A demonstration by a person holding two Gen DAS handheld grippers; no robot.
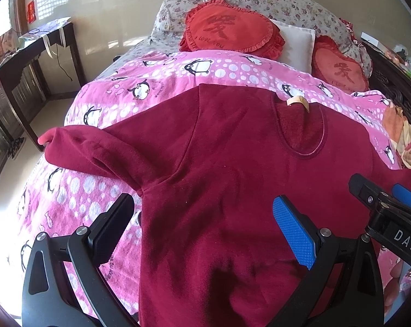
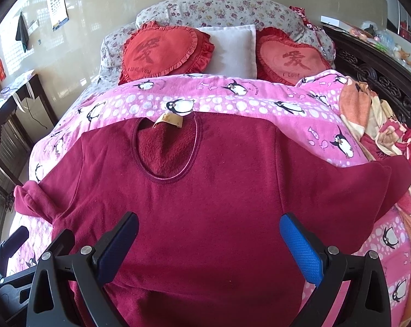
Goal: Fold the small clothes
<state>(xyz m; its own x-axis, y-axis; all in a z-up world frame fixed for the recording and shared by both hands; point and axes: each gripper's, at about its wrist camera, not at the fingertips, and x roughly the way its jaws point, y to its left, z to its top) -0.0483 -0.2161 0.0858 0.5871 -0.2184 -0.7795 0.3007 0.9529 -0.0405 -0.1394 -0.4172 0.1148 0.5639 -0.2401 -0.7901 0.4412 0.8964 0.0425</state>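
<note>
Item: maroon top, flat on pink bedspread. Left hand-held gripper and right hand-held gripper gape wide, empty. Best pinch a sleeve edge cleanly, folding inward.

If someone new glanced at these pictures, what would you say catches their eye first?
A dark red sweater lies spread flat, neckline away from the cameras, on a pink penguin-print blanket across the bed. Behind it, two red heart cushions flank a white pillow. Both tongs, left and right, hover open over the sweater's body.
</note>
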